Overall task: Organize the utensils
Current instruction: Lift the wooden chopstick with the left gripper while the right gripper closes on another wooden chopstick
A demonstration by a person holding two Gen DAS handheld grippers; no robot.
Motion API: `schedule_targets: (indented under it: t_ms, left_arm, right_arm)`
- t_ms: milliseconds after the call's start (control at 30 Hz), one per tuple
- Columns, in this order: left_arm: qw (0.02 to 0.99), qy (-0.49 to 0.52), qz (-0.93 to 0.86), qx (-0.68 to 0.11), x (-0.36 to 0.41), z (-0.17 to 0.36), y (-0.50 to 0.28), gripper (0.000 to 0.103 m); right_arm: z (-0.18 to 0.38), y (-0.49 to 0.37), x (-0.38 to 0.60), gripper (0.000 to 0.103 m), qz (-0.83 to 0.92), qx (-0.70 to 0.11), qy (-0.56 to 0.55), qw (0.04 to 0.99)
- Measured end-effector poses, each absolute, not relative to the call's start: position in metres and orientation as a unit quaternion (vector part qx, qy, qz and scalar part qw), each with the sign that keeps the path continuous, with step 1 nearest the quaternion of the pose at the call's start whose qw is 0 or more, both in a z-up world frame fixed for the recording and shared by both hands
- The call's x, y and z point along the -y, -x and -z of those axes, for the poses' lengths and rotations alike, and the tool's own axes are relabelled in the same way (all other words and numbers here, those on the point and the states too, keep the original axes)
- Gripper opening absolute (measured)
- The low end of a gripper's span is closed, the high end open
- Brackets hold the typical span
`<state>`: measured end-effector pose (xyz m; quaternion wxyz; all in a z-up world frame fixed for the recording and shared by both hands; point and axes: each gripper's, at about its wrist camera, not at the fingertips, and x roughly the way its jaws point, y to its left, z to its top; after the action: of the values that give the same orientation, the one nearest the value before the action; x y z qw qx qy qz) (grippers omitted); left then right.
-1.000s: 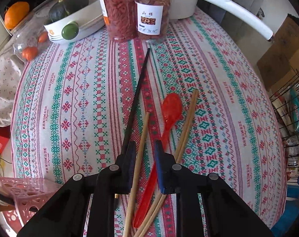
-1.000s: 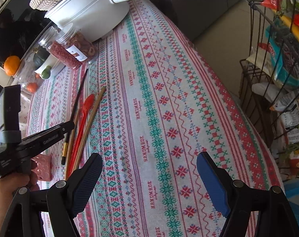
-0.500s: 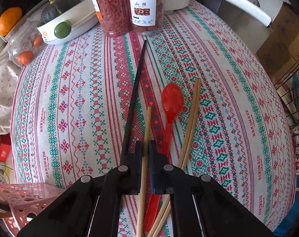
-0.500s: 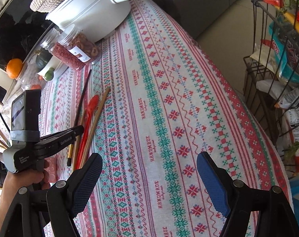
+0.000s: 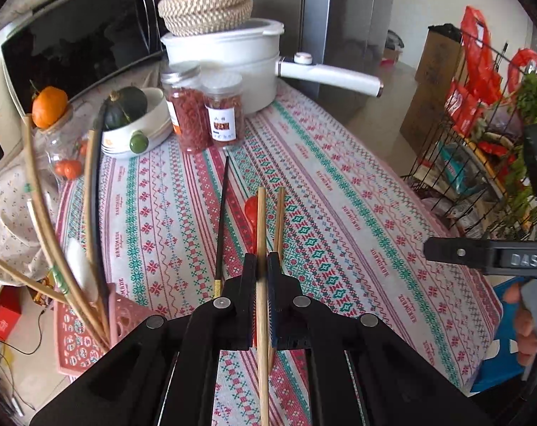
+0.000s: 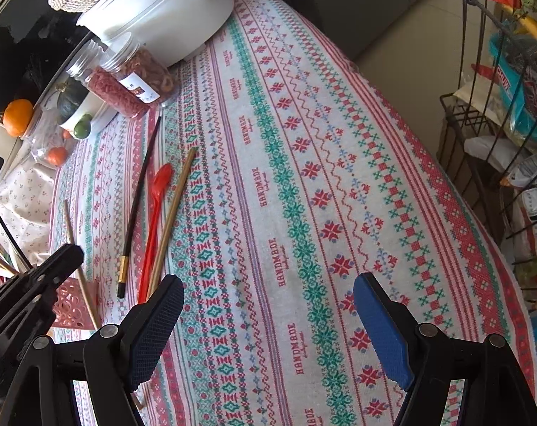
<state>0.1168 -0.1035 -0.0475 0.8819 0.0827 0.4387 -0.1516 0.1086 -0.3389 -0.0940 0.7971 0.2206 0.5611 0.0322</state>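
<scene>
My left gripper (image 5: 263,261) is shut on a light wooden chopstick (image 5: 261,223) and holds it lifted above the table; it also shows in the right wrist view (image 6: 77,259). On the patterned cloth lie a black chopstick (image 6: 139,202), a red plastic spoon (image 6: 155,213) and another wooden chopstick (image 6: 172,216). A pink perforated holder (image 5: 80,333) at the table's left edge contains several chopsticks. My right gripper (image 6: 268,314) is open and empty over the cloth.
Two jars of dried goods (image 5: 204,113), a white pot (image 5: 240,60) with a woven mat on it, and a bowl with squash (image 5: 133,120) stand at the back. A wire rack (image 5: 481,149) with groceries stands to the right.
My left gripper has closed on the wooden chopstick and lifted it, tilting upward and toward the pink holder. The right gripper has stayed open and hardly moved.
</scene>
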Motion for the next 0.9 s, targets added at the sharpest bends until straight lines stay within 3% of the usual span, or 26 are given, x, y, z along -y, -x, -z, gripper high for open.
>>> schedule_targets:
  t_ms: [300,733,900]
  left_arm:
    - [0.916,-0.055,0.152,-0.367,0.056,0.01,-0.069,0.005]
    - [0.929,-0.01,0.162,-0.333,0.003,-0.011,-0.032,0.005]
    - [0.933,-0.003,0.16,-0.324,-0.011,-0.016,-0.029,0.005]
  right_arm:
    - [0.103,-0.117,0.298,0.083,-0.035,-0.579,-0.198,0.79]
    - [0.133,-0.155,0.25,0.083,-0.026,-0.574,-0.151,0.804]
    - [0.148,-0.172,0.234,0.06,-0.023,-0.571,-0.169,0.803]
